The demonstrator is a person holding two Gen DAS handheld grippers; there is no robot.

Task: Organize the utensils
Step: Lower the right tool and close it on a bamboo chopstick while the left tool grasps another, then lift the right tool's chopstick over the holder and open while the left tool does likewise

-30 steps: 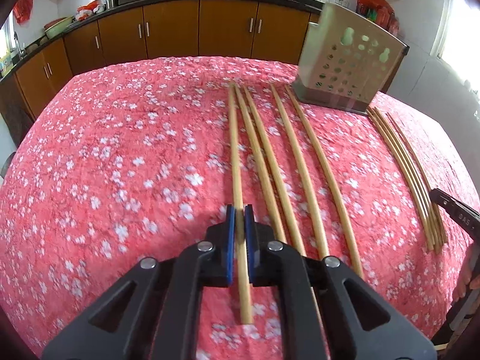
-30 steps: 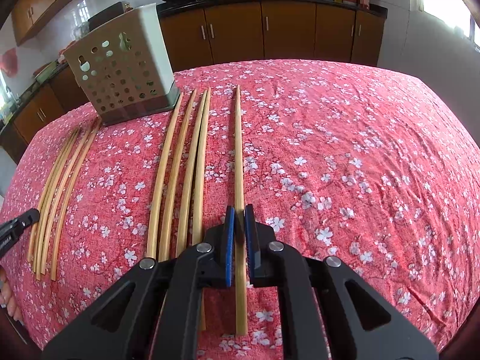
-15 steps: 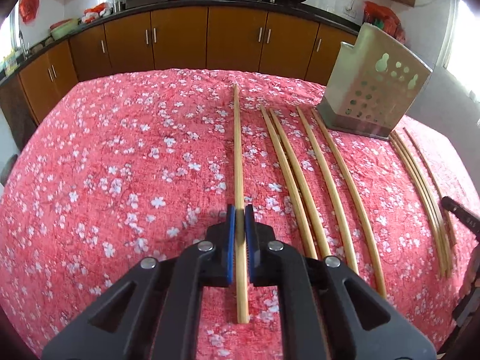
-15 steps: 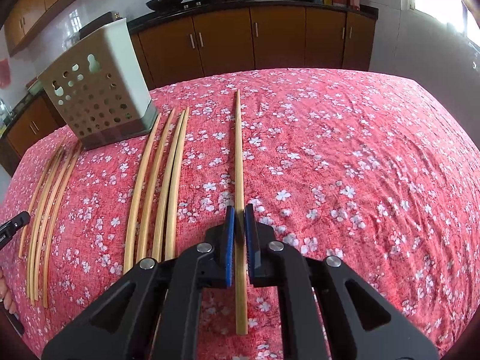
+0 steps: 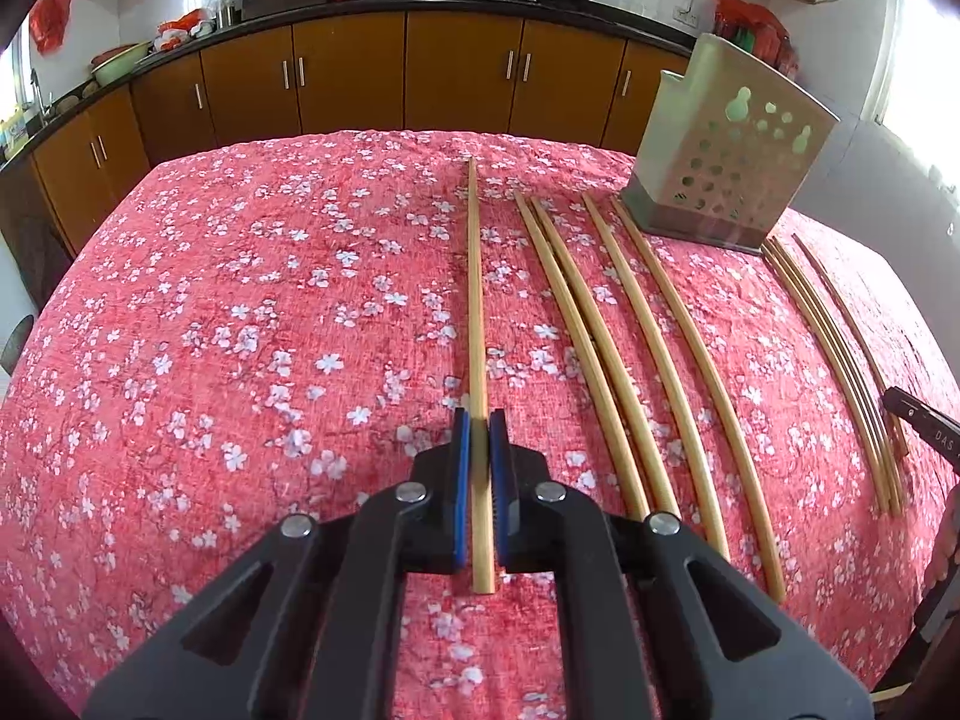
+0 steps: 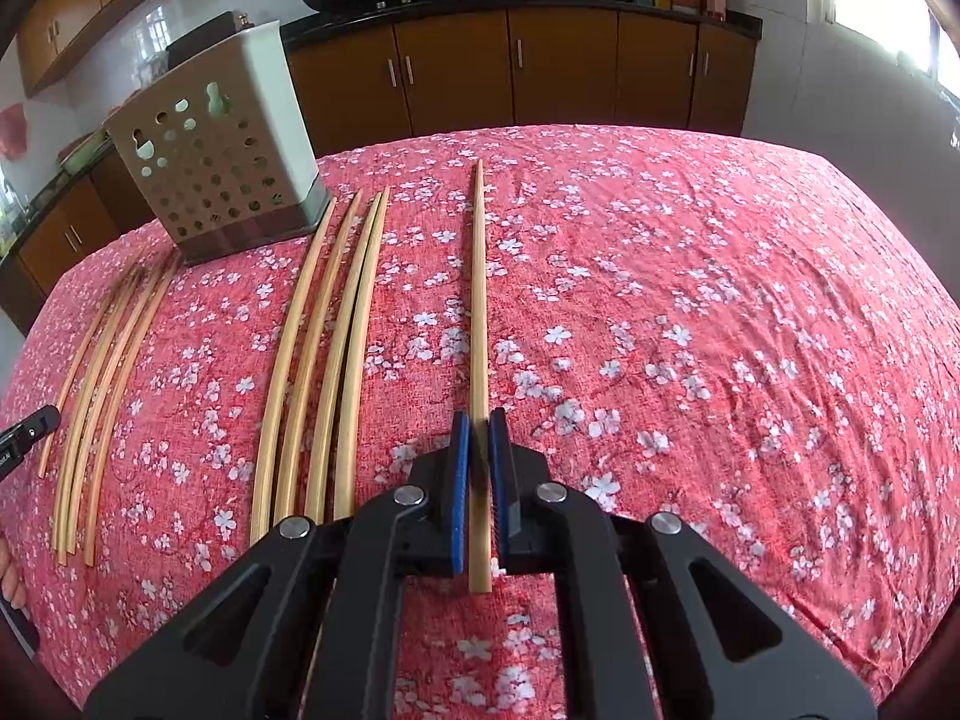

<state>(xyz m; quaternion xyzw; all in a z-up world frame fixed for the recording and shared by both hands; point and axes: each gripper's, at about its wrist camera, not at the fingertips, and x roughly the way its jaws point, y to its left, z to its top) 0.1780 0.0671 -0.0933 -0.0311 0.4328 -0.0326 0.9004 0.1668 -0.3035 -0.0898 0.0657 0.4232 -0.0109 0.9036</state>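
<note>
My left gripper [image 5: 478,420] is shut on a bamboo chopstick [image 5: 474,300] that runs straight ahead over the red floral tablecloth [image 5: 240,330]. Right of it lie several more chopsticks [image 5: 624,372], then the perforated beige utensil holder [image 5: 720,180], standing upright. My right gripper [image 6: 478,420] is shut on another chopstick [image 6: 478,300]. To its left lie several chopsticks [image 6: 324,360], with the holder [image 6: 222,174] beyond them at the upper left.
A further bundle of chopsticks [image 5: 840,360] lies past the holder, seen from the other side as a bundle [image 6: 102,372] on the left. A black edge of the other tool [image 5: 918,429] shows at the right border. Brown kitchen cabinets [image 5: 360,78] line the far wall.
Both held chopsticks have drawn apart from the rows beside them: the left one leftwards, the right one rightwards. The holder has shifted outwards in each view.
</note>
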